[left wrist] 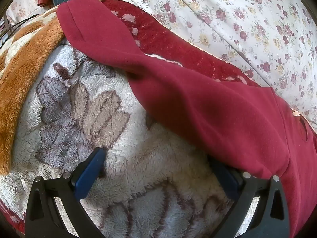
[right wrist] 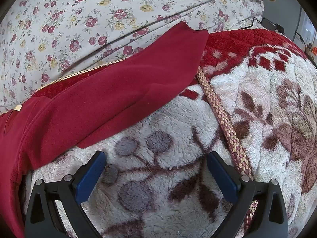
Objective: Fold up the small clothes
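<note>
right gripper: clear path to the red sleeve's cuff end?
Probably yes. The right gripper is open and empty over the fleece blanket; the red sleeve lies uncovered ahead, nothing lying between it and the cuff.

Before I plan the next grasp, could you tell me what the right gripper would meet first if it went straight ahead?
Likely the fleece blanket just ahead of the open right gripper; the red garment lies further on and to the left, though depth is unclear.

The left gripper (left wrist: 156, 158) is holding its jaws wide apart, and its right finger is partly hidden. The right gripper (right wrist: 156, 158) is also standing wide apart, with nothing between its blue fingers (right wrist: 90, 175).
</note>
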